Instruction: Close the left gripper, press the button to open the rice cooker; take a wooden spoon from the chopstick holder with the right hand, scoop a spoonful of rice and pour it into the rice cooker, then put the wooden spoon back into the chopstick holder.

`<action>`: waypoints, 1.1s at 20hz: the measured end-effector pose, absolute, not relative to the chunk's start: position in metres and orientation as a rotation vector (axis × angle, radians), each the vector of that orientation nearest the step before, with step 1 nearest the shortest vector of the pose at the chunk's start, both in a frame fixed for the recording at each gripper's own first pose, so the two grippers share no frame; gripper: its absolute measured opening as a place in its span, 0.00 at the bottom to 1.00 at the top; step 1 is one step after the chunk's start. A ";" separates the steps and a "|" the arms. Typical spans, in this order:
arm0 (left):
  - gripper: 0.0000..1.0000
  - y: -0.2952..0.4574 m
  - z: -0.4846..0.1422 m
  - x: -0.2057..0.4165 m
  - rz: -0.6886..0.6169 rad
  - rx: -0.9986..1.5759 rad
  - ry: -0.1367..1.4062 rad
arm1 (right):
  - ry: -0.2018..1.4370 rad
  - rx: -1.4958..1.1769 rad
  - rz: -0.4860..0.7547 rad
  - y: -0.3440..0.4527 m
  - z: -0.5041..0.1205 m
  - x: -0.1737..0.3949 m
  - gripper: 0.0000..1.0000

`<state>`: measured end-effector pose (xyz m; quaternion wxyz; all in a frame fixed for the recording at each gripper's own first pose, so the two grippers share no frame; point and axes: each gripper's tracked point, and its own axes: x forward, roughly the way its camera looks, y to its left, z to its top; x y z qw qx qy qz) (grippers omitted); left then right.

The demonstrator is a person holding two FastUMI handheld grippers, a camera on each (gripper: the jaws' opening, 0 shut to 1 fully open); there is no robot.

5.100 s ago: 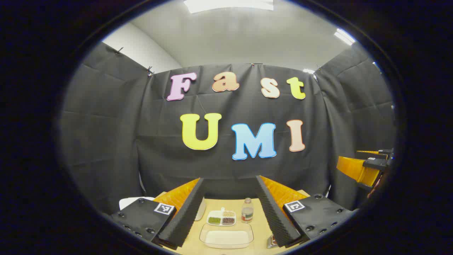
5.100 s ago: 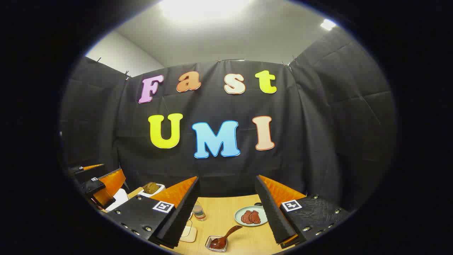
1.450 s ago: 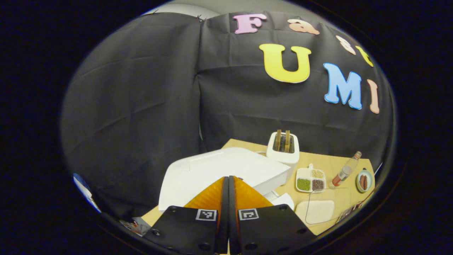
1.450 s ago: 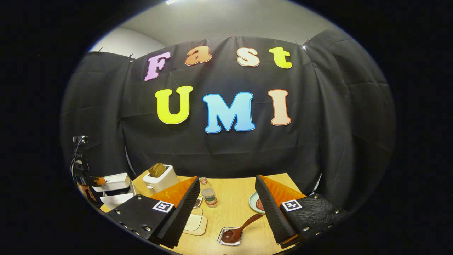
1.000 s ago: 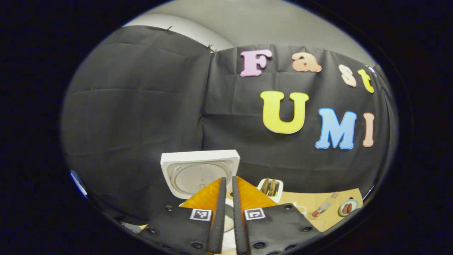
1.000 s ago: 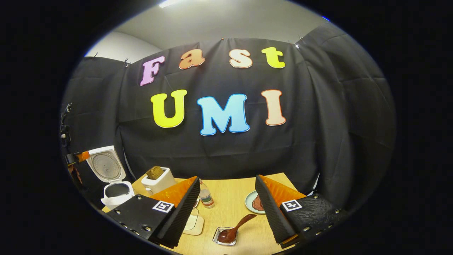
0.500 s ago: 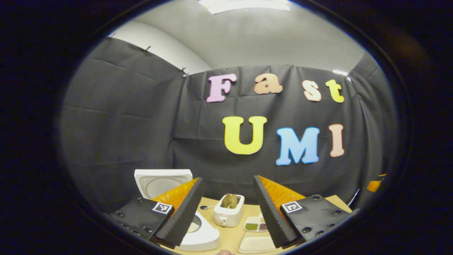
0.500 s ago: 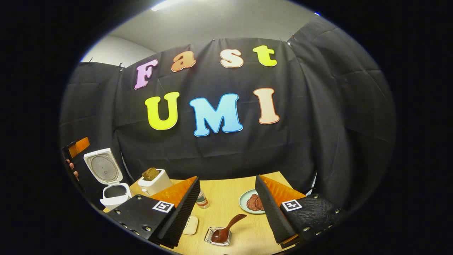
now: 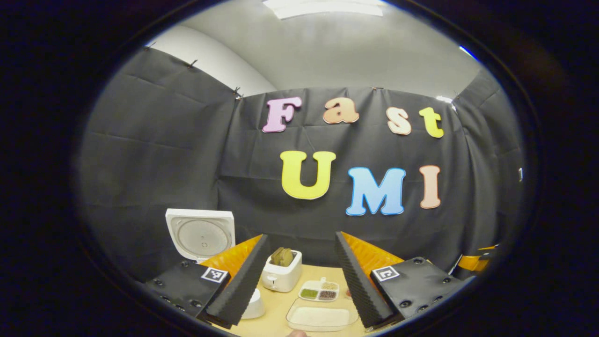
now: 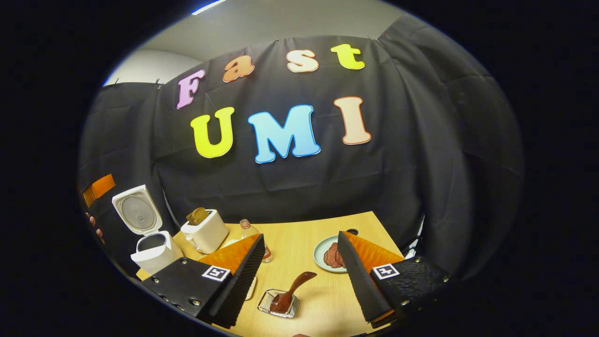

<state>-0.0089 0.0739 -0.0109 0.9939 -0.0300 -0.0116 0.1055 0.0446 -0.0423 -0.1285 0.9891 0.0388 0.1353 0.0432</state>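
Observation:
The white rice cooker stands at the table's left end with its lid raised upright; in the left gripper view its body peeks out beside my left finger. My left gripper is open and empty, held above the table, back from the cooker. A clear tray of white rice lies below it. A dark wooden spoon leans in a small wire holder on the table. Open and empty, my right gripper hovers above and behind the spoon.
A white toaster with bread, a small bottle and a divided dish of beans stand mid-table. A plate of meat sits near my right finger. A hand shows by the left gripper at the far left.
The left gripper was shut at the cooker; the lid sprang up, then it drew back and opened. The right gripper tipped downward, closer to the spoon.

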 end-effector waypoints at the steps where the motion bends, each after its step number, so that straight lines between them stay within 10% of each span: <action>1: 0.96 0.070 -0.012 -0.008 0.196 -0.062 -0.023 | 0.271 0.073 0.086 -0.043 -0.131 0.046 0.95; 22: 0.96 0.099 -0.065 0.019 0.098 0.001 0.110 | 0.720 0.376 -0.019 -0.022 -0.327 0.098 0.93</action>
